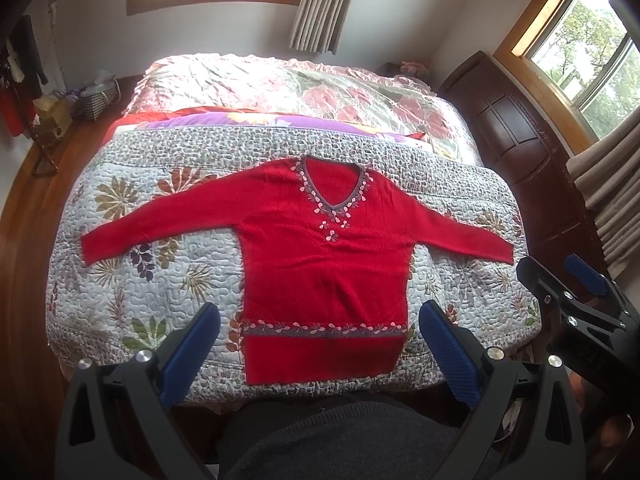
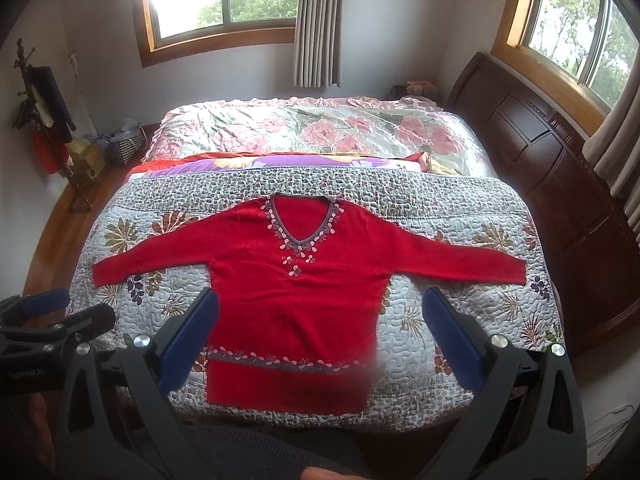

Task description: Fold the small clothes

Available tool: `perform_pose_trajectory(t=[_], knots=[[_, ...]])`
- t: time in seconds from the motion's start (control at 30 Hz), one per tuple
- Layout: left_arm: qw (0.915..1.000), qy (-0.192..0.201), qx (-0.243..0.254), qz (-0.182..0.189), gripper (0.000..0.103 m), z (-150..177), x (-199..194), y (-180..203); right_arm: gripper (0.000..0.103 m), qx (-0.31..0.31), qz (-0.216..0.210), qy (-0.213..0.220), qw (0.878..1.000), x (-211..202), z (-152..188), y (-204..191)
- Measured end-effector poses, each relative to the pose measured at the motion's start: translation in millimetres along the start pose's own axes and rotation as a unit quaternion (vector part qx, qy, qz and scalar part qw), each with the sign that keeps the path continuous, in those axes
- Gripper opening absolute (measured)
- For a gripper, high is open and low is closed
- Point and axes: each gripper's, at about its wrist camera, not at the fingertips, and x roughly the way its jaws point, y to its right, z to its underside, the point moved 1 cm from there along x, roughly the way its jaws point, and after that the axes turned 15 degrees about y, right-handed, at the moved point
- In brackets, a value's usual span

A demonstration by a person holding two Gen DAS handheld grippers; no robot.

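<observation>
Daylight from two wooden-framed windows falls on the bed's pale quilted floral bedspread (image 1: 120, 280), where the small red knit V-neck sweater with pink petal trim (image 1: 320, 264) lies flat, face up, sleeves spread wide, hem toward me. I hold my left gripper (image 1: 320, 344) and right gripper (image 2: 320, 332) above the near edge, both with blue pads spread wide, gripping nothing. To start well, I judge I should pinch a sleeve cuff (image 2: 516, 270) and carry it straight across the chest, keeping the knit smooth.
</observation>
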Motion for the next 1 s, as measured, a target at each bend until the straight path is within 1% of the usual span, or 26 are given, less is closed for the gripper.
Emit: perform_pose_trajectory(t=[1.0], knots=[[1.0, 0.0, 0.0, 0.001, 0.099, -2.5, 4.9, -1.0, 0.1, 0.002, 0.001, -0.004, 1.0, 8.3, 2.3, 2.7]])
